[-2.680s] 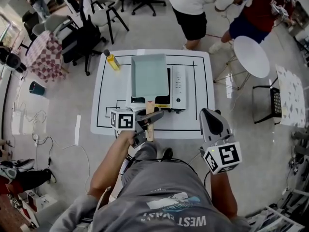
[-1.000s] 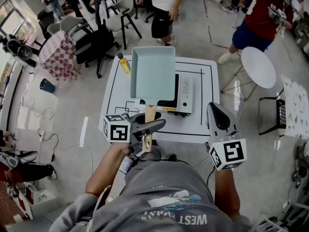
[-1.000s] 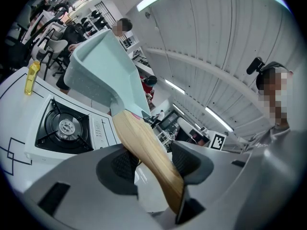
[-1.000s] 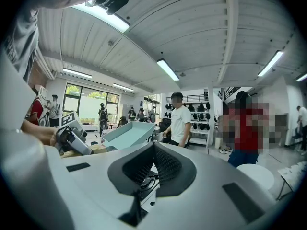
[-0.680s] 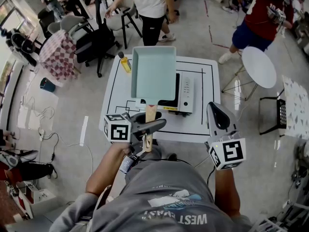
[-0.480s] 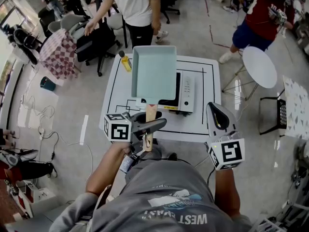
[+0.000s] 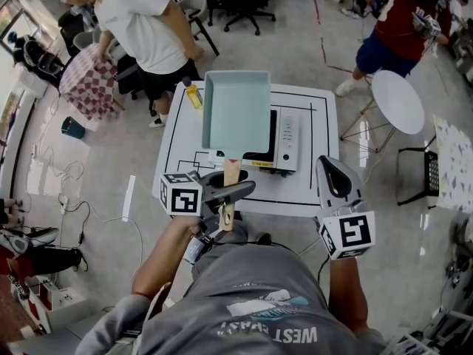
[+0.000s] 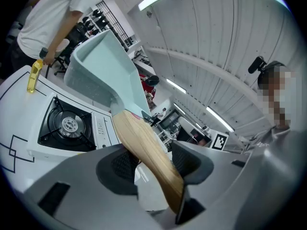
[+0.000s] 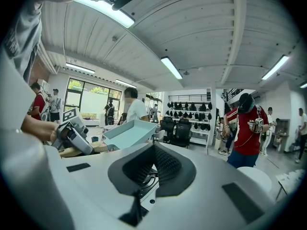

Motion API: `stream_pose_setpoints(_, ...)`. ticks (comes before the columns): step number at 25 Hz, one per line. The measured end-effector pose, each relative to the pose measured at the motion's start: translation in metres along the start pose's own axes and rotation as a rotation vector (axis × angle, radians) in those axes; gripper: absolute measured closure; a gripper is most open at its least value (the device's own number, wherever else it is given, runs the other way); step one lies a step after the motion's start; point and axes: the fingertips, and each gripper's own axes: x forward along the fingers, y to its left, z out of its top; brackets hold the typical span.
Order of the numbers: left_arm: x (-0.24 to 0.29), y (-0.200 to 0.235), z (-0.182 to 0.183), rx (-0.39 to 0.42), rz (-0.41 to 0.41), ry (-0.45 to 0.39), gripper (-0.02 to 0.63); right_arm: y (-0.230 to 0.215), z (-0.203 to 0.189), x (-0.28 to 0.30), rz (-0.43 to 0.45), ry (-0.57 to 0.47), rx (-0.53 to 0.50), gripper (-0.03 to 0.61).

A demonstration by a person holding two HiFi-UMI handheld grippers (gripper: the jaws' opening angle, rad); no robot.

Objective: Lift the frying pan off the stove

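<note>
Left gripper view: clamps the wooden handle (image 8: 144,152) between the pads of the left gripper (image 8: 156,163), jaws partway apart. Holds the frying pan (image 8: 103,75) in the air, clear above the stove (image 8: 67,126) and its bare burner. Probably rigid and nose-heavy; liable to sag or twist on smooth wood, so better gripped nearer the pan. Has the right gripper (image 9: 153,169) closed on nothing, near the table (image 7: 174,135) corner.

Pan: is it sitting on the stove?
No, the left gripper holds the pan in the air, clear of the stove and its bare burner.
</note>
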Motion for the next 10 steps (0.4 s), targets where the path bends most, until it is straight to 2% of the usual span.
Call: stream_pose_setpoints(10,-0.0039,0.0053,-0.0048,-0.012,0.002,0.009,0.402,0.0056,-0.0002,0.0020,0.002,0.003,0.002,0.571)
